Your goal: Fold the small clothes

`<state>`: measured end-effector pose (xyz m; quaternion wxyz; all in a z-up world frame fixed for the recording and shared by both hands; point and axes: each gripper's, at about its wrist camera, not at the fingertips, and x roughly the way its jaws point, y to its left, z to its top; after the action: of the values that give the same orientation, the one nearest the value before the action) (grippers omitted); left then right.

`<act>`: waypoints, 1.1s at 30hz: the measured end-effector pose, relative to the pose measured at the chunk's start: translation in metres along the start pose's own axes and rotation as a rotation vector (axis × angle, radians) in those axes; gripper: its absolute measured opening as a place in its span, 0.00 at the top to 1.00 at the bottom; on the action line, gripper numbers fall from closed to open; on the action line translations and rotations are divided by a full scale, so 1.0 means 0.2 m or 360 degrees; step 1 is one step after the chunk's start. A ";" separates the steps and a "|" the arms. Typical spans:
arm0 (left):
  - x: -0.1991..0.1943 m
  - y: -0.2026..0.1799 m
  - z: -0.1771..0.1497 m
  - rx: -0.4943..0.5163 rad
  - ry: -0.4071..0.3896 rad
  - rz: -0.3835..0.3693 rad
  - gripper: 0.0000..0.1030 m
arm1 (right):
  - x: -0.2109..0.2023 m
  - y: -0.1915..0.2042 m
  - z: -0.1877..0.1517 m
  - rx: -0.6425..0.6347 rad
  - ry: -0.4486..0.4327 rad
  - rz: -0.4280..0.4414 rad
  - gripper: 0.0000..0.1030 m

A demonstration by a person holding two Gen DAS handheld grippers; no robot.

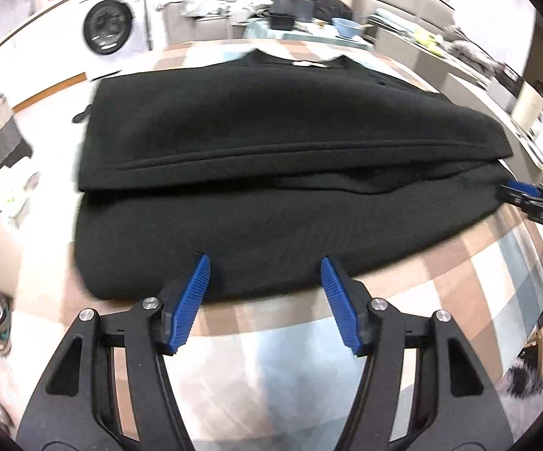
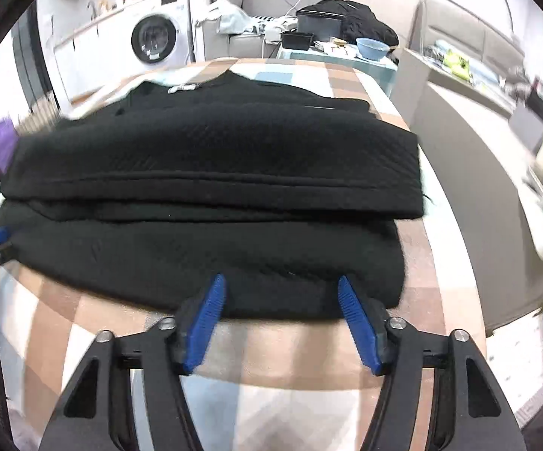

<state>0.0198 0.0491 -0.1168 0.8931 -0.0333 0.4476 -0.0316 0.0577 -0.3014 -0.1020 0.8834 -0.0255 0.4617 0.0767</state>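
Clearly, the black garment point(image 1: 271, 188) lay partly folded on the checked table point(image 1: 459, 263), its long axis running crosswise. The left gripper point(image 1: 266, 267) and right gripper point(image 2: 281, 289) both stood open, empty, at its near edge.

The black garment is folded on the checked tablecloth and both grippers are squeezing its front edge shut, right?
Not quite. The black garment is folded on the checked tablecloth, but the left gripper and right gripper are both open at its front edge, as each wrist view shows.
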 end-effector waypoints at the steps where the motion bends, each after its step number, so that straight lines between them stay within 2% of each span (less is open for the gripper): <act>1: -0.02 0.05 0.00 -0.0033 -0.0009 0.0013 0.43 | -0.01 -0.02 0.00 0.0022 0.0003 0.0013 0.42; 5: -0.13 0.29 0.00 -0.0237 -0.0089 0.0144 0.38 | -0.08 -0.11 -0.01 0.0133 -0.0004 0.0020 0.42; 8: -0.13 0.41 0.00 -0.0352 -0.0085 0.0169 0.38 | -0.12 -0.23 -0.03 0.0302 -0.0039 0.0053 0.42; 10: -0.10 0.45 0.00 -0.0381 -0.0066 0.0166 0.38 | -0.11 -0.33 -0.03 0.0415 -0.0046 0.0034 0.42; 13: -0.05 0.46 0.03 -0.0387 -0.0043 0.0195 0.38 | -0.07 -0.41 -0.04 0.0517 -0.0035 0.0081 0.42; 16: -0.03 0.47 0.05 -0.0404 -0.0050 0.0199 0.38 | -0.04 -0.42 -0.03 0.0519 -0.0023 0.0081 0.42; 20: 0.03 0.46 0.09 -0.0417 -0.0064 0.0210 0.40 | 0.00 -0.40 0.01 0.0519 -0.0044 0.0172 0.42; 21: 0.05 0.46 0.10 -0.0403 -0.0068 0.0213 0.43 | 0.01 -0.38 0.02 0.0506 -0.0059 0.0178 0.49; 22: 0.07 0.45 0.12 -0.0388 -0.0071 0.0217 0.51 | 0.02 -0.37 0.04 0.0496 -0.0064 0.0209 0.61; 23: 0.09 0.44 0.12 -0.0383 -0.0078 0.0202 0.58 | 0.02 -0.34 0.04 0.0489 -0.0064 0.0217 0.62; 25: 0.10 0.43 0.13 -0.0375 -0.0078 0.0191 0.65 | 0.02 -0.32 0.05 0.0437 -0.0087 0.0202 0.74; 26: 0.10 0.42 0.13 -0.0362 -0.0075 0.0188 0.69 | 0.02 -0.31 0.05 0.0420 -0.0089 0.0199 0.76; 28: 0.09 0.39 0.12 -0.0325 -0.0077 0.0206 0.69 | 0.01 -0.30 0.05 0.0387 -0.0078 0.0200 0.80; 33: 0.04 0.35 0.06 -0.0334 -0.0074 0.0210 0.70 | 0.01 -0.31 0.02 0.0380 -0.0052 0.0206 0.81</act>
<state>0.0350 0.1185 -0.1222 0.8949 -0.0979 0.4289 0.0750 0.0728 -0.3616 -0.1027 0.8808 0.1108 0.4537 0.0785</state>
